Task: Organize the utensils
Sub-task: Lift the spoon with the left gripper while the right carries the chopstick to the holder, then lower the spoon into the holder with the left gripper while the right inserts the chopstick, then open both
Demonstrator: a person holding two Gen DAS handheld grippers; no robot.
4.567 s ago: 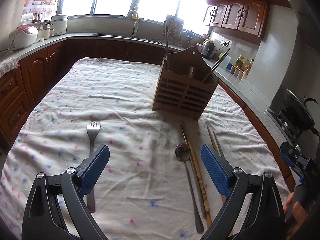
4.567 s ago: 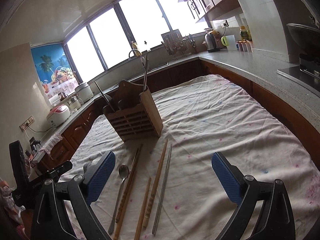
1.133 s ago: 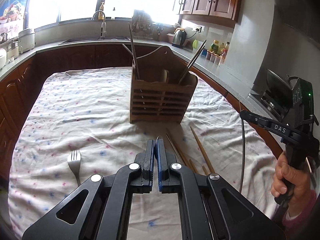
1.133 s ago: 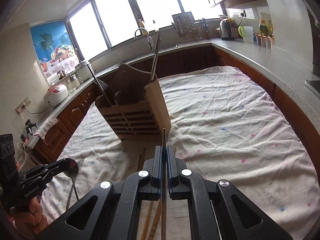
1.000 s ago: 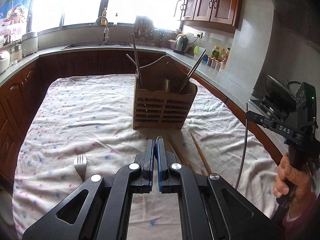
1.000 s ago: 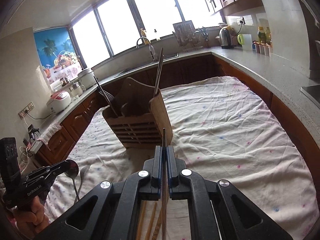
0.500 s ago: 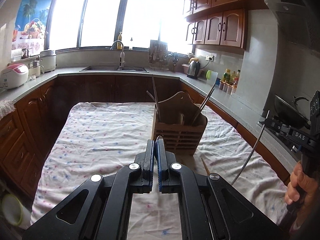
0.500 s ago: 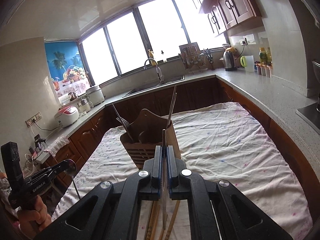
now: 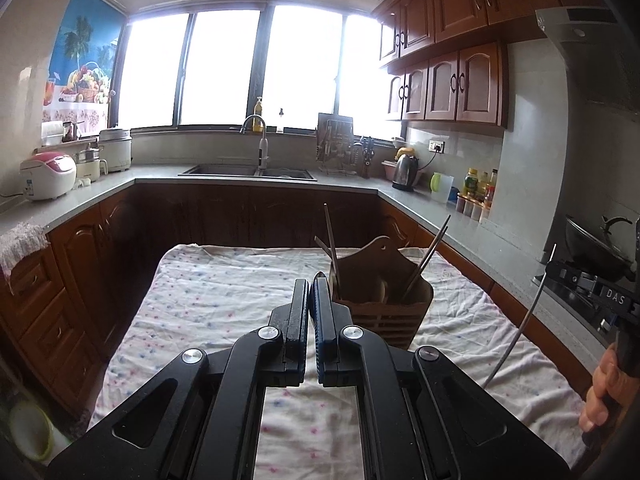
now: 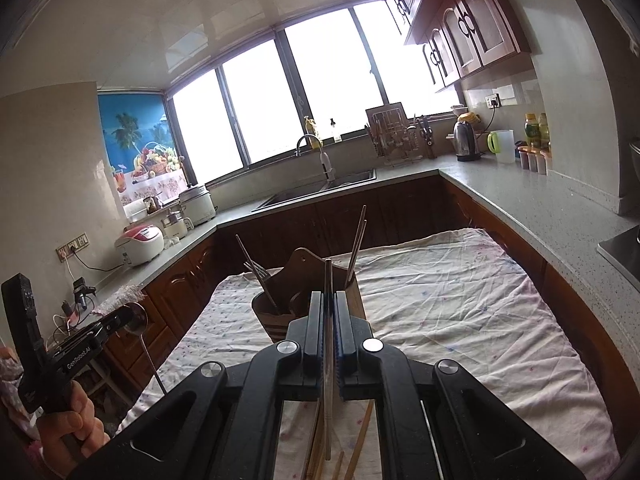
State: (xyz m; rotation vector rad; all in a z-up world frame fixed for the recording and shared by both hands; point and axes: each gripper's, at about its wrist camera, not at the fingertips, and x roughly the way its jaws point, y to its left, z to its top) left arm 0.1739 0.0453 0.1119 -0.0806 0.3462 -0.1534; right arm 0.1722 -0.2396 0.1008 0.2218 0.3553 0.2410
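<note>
Table [image 9: 224, 300], draped in a speckled white cloth, fills the lower half of both views, with wooden counters around it. The wooden utensil holder [image 9: 382, 304] stands on the cloth at about 1 o'clock from the left gripper [image 9: 309, 292] and dead ahead, at 12 o'clock, of the right gripper [image 10: 329, 312]. It already carries chopsticks [image 10: 357, 246] at its right end and a fork [image 10: 260, 276] at its left end.

Left gripper: tongs closed on the spoon [image 10: 138, 320], whose bowl peeks above the pads in the left view and whose handle hangs down in the right view. Right gripper: tongs pinched on a single metal chopstick [image 10: 328, 344], running along the fingers, its upper tip toward the holder and its lower end dangling. More wooden chopsticks [image 10: 362, 440] lie on the cloth at 6 o'clock below the right gripper.

Step in hand, as judged: carrying both utensils to the holder. To do it well, bring each over its matching compartment, chopstick at the right end and spoon likely in the middle, turn it near vertical, lower until the tip is inside the rim, then release. The standing chopsticks could be knocked on approach.
</note>
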